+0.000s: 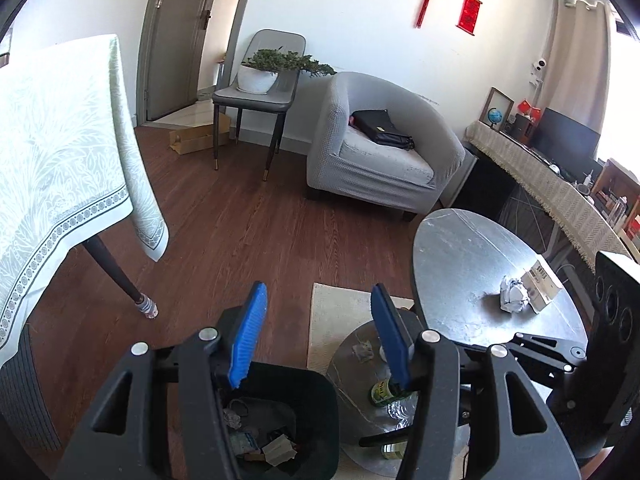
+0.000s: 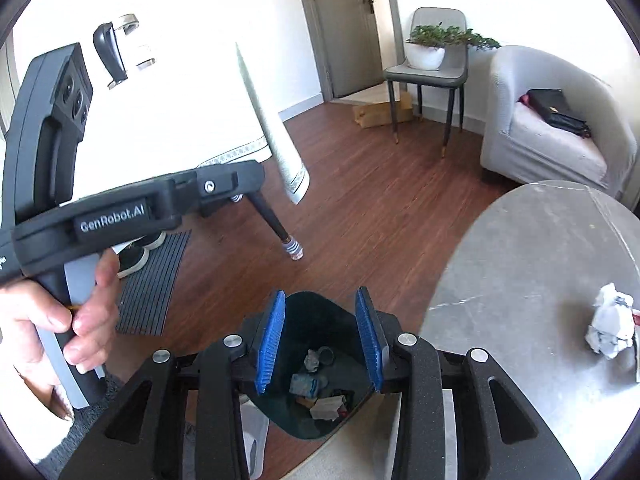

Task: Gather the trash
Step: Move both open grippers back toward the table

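Note:
A dark trash bin (image 1: 320, 396) stands on the floor and holds several scraps of paper and wrappers; it also shows in the right wrist view (image 2: 316, 308). My left gripper (image 1: 320, 328) is open and empty, held above the bin's right rim. My right gripper (image 2: 322, 340) is open and empty, directly above the bin. A crumpled white paper ball (image 1: 513, 299) lies on the round grey table (image 1: 472, 256) beside a small cardboard box (image 1: 542, 286). The ball also shows in the right wrist view (image 2: 610, 320). A small crumpled scrap (image 1: 363, 350) and bottles (image 1: 386, 394) sit on a lower round table.
A table with a pale patterned cloth (image 1: 60, 152) stands at left, its leg (image 1: 120, 276) near the bin. A grey armchair (image 1: 380, 152) with a black bag, a chair with a potted plant (image 1: 260, 76), and a cardboard box on the floor (image 1: 192, 140) are farther back.

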The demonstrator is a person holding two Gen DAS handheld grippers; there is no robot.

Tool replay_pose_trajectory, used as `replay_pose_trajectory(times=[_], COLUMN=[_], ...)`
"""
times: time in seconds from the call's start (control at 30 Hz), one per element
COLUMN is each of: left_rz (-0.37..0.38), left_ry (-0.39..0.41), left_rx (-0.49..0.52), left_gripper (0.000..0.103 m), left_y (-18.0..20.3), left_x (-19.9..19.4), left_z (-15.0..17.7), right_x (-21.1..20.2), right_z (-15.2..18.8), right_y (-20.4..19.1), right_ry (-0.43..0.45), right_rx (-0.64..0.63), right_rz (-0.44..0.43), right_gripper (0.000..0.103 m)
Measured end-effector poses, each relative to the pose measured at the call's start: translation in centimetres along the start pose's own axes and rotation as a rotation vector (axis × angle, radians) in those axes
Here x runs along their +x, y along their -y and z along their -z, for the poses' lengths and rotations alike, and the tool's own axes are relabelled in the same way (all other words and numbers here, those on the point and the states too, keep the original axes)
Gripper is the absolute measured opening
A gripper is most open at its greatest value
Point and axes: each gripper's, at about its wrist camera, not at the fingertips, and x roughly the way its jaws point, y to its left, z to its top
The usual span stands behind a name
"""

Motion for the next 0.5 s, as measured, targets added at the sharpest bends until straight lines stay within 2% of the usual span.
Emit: replay_pose_trajectory(times=[0.1,0.2,0.33,0.5], left_rz=[0.017,0.025,0.059,0.062], left_ry=[-0.006,-0.023,-0.028,-0.055], left_rx=[0.021,0.044,0.091,0.159], left_gripper=[0.062,0.064,0.073,0.077], left_y=[2.2,4.5,7.7,11.0], left_x=[0.9,1.9,2.7,4.2], left_z=[0.3,0.4,0.7,1.5], right_x=[-1.7,-3.3,-5.0,-8.0], right_z=[0.5,1.3,3.0,4.3], right_y=[1.7,3.9,6.9,10.6], right_ry=[0.036,0.068,0.084,0.127], right_rx=[0.04,0.078,0.124,0.184], right_rz=[0.013,0.044,0.107,0.193], right_gripper=[0.047,0.047,0.047,0.047])
